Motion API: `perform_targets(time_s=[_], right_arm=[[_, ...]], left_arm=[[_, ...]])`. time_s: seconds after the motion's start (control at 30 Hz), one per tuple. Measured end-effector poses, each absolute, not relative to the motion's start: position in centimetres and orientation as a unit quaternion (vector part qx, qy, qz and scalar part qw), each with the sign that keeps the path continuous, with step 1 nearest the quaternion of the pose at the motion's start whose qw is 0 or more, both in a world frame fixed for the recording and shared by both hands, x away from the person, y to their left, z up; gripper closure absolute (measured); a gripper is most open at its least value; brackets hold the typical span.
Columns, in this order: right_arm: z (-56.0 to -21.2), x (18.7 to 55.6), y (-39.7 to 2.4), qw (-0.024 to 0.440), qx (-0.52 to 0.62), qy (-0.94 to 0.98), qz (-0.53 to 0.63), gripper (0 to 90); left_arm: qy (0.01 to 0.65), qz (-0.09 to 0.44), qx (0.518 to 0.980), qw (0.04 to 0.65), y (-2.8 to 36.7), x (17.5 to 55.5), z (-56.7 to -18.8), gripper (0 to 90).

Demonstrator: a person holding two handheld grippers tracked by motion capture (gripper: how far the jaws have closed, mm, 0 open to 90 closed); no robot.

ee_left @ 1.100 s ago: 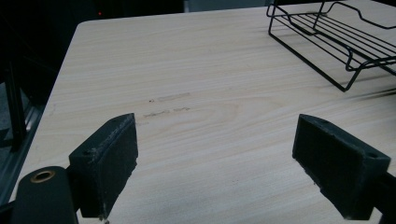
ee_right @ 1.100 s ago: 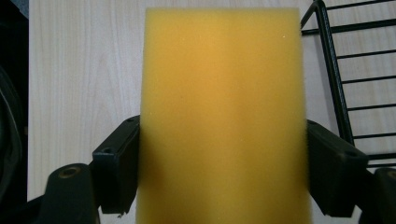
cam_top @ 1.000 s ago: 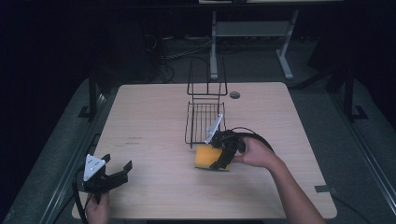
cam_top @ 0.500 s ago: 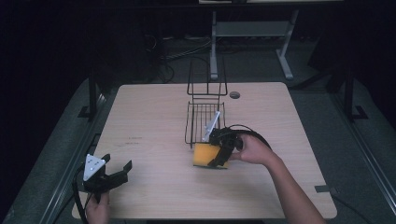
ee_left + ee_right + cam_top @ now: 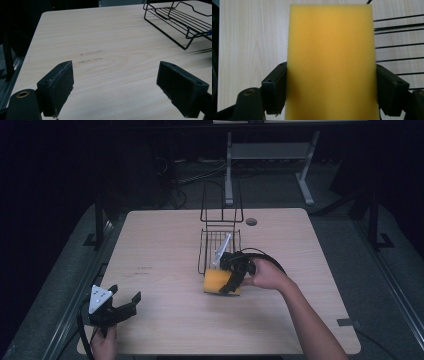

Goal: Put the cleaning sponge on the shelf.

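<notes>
Scene: I saw a pale wooden table (image 5: pixel 165 245) from above, in a dark room, with a person's forearms coming in from the bottom of the frame.

Right gripper: my right gripper (image 5: pixel 226 282) sat just right of the frame's centre in the high view, with the person's hand (image 5: pixel 267 275) behind it. Its jaws were clamped on the two sides of a yellow sponge.

Yellow sponge: the yellow sponge (image 5: pixel 217 281) was at the middle of the table, just in front of the rack. In the right gripper view the sponge (image 5: pixel 332 62) stood as a tall block up the centre of the frame, pressed between the two black jaws.

Wire rack: a black wire rack (image 5: pixel 220 237) stood above the sponge in the high view, at the table's centre. Its bars crossed the right edge of the right gripper view.

Left gripper: my left gripper (image 5: pixel 127 302) was at the lower left of the high view, near the table's front edge, well apart from the sponge. Its jaws stood wide apart over bare wood and held nothing.
</notes>
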State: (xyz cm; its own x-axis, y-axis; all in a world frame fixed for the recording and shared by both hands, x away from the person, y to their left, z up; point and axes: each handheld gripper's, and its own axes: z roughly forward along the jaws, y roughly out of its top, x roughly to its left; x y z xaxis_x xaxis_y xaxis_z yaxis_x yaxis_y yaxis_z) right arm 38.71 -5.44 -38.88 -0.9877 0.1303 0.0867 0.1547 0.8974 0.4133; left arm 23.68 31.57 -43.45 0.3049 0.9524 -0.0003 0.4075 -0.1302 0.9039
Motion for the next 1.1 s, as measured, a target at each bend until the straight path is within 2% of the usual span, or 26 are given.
perform_targets(time_s=[1.1], right_arm=[[-38.8,41.5,-5.0,0.041,-0.091,-0.972,-0.213,22.6]], left_arm=[[0.498,0.314,0.682,0.434,31.6,23.7,-43.4,13.4]])
